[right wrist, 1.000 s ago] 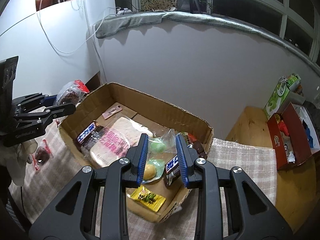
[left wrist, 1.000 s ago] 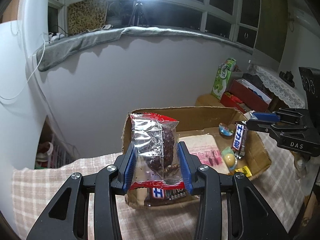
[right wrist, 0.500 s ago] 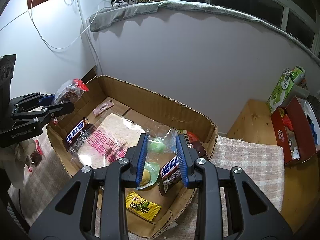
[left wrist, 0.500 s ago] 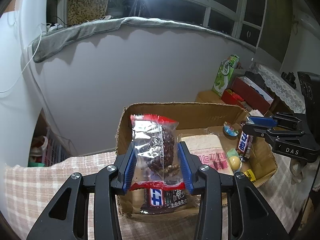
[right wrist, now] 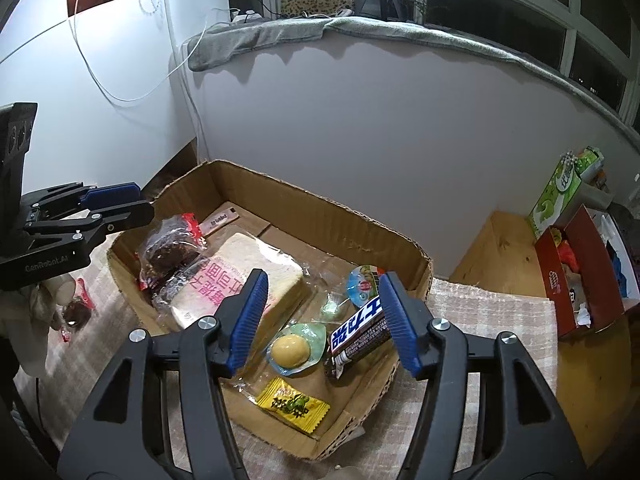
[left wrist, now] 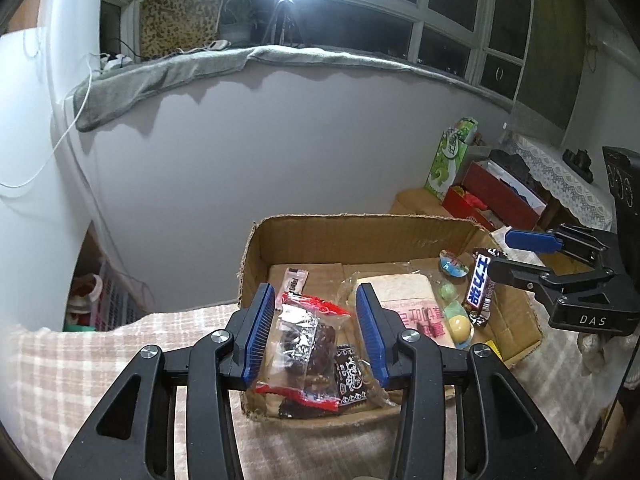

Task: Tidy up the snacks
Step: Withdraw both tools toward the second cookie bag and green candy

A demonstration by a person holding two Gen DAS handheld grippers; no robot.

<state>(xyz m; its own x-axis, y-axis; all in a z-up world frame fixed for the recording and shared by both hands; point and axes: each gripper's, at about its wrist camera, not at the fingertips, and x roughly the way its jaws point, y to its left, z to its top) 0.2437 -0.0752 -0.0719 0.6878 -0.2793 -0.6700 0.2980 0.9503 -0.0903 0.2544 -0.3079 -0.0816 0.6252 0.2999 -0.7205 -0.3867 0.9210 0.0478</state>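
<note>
Right wrist view: the right gripper [right wrist: 322,320] has its jaws opening, blue pads now far wider apart than a second ago, when they stood close around the green-wrapped sweets. Between them lie the candy bar [right wrist: 356,336], propped against the pad at 3 o'clock, and the clear wrapper with a yellow ball sweet [right wrist: 294,350]; nothing is pinched. These rest on the floor of the cardboard box [right wrist: 320,216], with a yellow sachet [right wrist: 292,404] at 6 o'clock of the ball sweet and a round jelly cup [right wrist: 360,288] at 12 o'clock of the bar. The bread pack [right wrist: 240,280] with pink lettering fills the box's middle. At 9 o'clock the left gripper [right wrist: 120,208] hangs over the box's left rim, and the brownie packet [right wrist: 168,252] lies inside the box just under it, partly on the bread pack. In the left wrist view the left gripper [left wrist: 316,332] has its pads slightly spread with the brownie packet [left wrist: 304,344] between them; the packet has sunk low and tilted, where earlier it stood upright and clamped high in the pads. I cannot tell whether the pads touch its edges. The right gripper [left wrist: 524,256] sits at 3 o'clock above the candy bar [left wrist: 478,284]. The box stands on a checked cloth [left wrist: 100,360].
</note>
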